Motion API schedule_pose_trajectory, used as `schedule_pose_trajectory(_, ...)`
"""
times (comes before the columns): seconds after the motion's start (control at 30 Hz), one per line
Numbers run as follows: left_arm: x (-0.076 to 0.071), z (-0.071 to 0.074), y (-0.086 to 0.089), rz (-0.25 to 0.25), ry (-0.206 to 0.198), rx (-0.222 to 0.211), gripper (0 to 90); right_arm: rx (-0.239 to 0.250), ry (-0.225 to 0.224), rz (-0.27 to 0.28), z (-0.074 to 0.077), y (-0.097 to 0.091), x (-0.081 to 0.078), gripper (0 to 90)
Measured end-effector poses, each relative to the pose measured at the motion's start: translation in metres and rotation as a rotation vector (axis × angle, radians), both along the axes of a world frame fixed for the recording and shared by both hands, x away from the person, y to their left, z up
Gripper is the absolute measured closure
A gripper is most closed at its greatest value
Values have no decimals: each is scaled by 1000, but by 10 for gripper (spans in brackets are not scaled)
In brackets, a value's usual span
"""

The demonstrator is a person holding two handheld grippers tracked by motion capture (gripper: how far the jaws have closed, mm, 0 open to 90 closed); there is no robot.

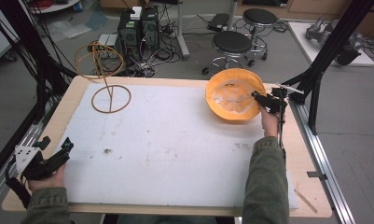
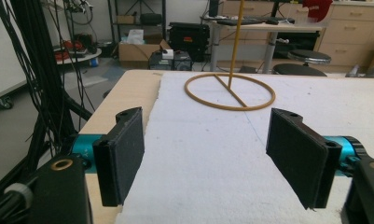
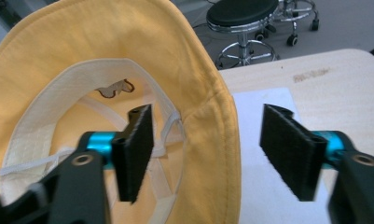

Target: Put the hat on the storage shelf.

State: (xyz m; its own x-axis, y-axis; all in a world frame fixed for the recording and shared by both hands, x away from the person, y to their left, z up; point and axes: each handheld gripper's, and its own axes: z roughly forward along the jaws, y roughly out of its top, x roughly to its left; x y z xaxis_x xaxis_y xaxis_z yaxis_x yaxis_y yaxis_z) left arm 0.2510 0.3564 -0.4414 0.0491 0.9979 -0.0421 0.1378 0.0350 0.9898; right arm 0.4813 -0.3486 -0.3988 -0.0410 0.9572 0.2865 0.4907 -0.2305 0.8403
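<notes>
A yellow bucket hat (image 1: pixel 233 95) lies upside down at the far right of the white sheet (image 1: pixel 175 144), its pale lining and straps facing up. My right gripper (image 1: pixel 258 96) reaches over its right brim. In the right gripper view the brim (image 3: pixel 222 121) stands between the two pads; the left pad (image 3: pixel 140 144) is inside the hat (image 3: pixel 82 46) and the right pad outside, neither pressing on the cloth. My left gripper (image 1: pixel 65 144) rests near the table's front left corner, open (image 2: pixel 205 144) with nothing between its pads.
A tan wire stand with a ring base (image 1: pixel 111 98) and an upright rod (image 2: pixel 236 42) sits at the far left of the sheet. A black frame post (image 1: pixel 315 88) rises just right of the hat. Stools (image 1: pixel 232 43) stand beyond the table's far edge.
</notes>
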Motion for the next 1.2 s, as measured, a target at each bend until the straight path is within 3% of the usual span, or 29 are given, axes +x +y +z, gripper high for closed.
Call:
schedule_pose_trajectory(0.07,0,0,0,-1,1,-1,280,-1,8,0,0,0,0,435)
schedule_pose_trajectory(0.1,0,0,0,-2,3,-1,280,15,20,-4,0,0,-1,542)
schedule_pose_trajectory(0.13,0,0,0,-2,2,-1,280,15,20,-4,0,0,-1,542)
schedule_pose_trajectory(0.17,0,0,0,-2,1,-1,280,25,21,1,1,0,-2,611)
schedule_pose_trajectory(0.2,0,0,0,-3,2,0,280,25,16,6,4,1,-3,753)
schedule_pose_trajectory(0.27,-1,0,0,-4,3,0,280,32,-1,33,7,2,-5,846)
schedule_pose_trajectory(0.33,-1,0,0,-5,1,-1,280,8,-3,46,10,4,-6,858)
schedule_pose_trajectory(0.7,-2,0,0,-4,-2,1,280,-7,-17,73,15,11,-10,861)
schedule_pose_trajectory(0.93,-2,0,0,-5,-2,0,280,-10,-70,91,28,16,-16,861)
schedule_pose_trajectory(1.07,-2,1,0,-6,-4,0,281,11,-95,89,35,17,-22,860)
schedule_pose_trajectory(1.1,-2,1,0,-6,-4,0,280,30,-132,102,39,17,-25,859)
schedule_pose_trajectory(1.2,-2,1,1,-4,-3,1,280,29,-163,99,45,19,-28,859)
